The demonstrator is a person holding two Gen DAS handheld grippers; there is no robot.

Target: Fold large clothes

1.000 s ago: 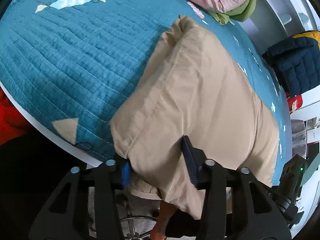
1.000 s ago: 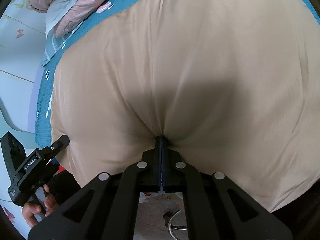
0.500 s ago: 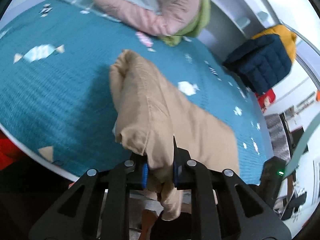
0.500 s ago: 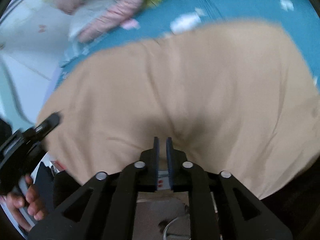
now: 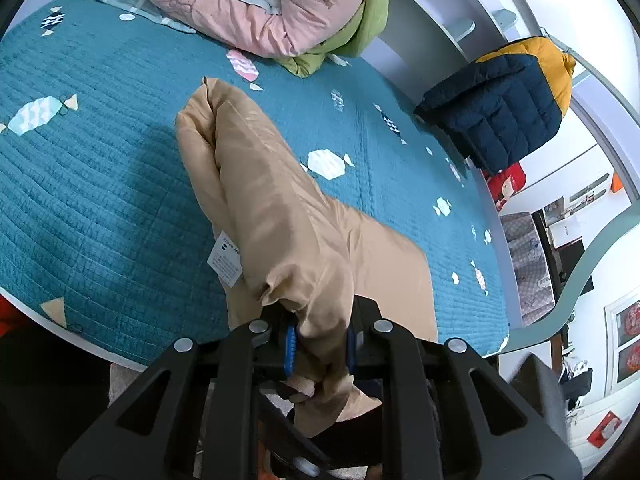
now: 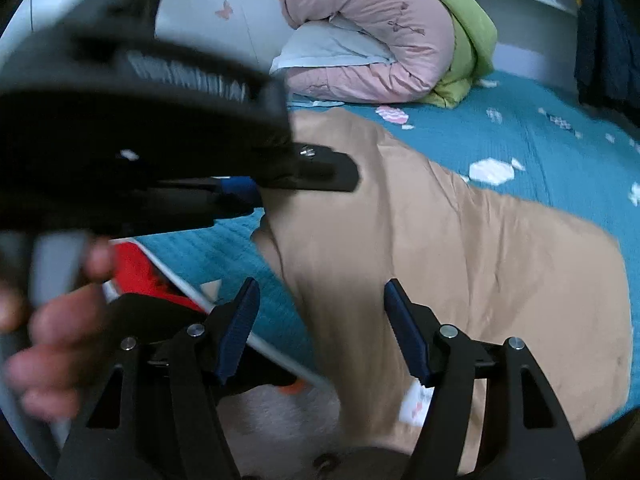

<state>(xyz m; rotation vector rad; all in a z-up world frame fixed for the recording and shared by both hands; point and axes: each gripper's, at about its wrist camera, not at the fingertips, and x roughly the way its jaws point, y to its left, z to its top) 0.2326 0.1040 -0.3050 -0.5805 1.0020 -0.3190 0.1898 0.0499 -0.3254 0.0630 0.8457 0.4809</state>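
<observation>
Left claw (image 5: 320, 338) is clamped on a bunched edge of the tan garment (image 5: 280, 208), blue pads pressing the fabric from both sides at the near edge of the bed (image 5: 100, 184). From the pinch the cloth rises as a rolled ridge running away from us across the teal quilt, with a flatter tan panel spreading to the right of it. We see a white care label (image 5: 225, 258) sticking out on the left side of the ridge, and a loose tail of fabric hanging below the pads, off the bed edge.

Right claw (image 6: 322, 330) is wide open, nothing between the pads; the tan garment (image 6: 460, 248) lies on the bed just ahead and partly under the gap, draping over the bed edge. Second white tag (image 6: 416, 402) shows near the right pad. In the right wrist view the left claw's body crosses the upper left, blurred, and the left hand (image 6: 52, 320) wraps its handle, fingers blurred too.

Far end of the bed: pink and green folded duvet (image 5: 288, 12). Navy and yellow puffer jacket (image 5: 508, 100) is at the bed's far right side. Red item (image 6: 138, 270) sits below the bed edge, can't tell what it is.
</observation>
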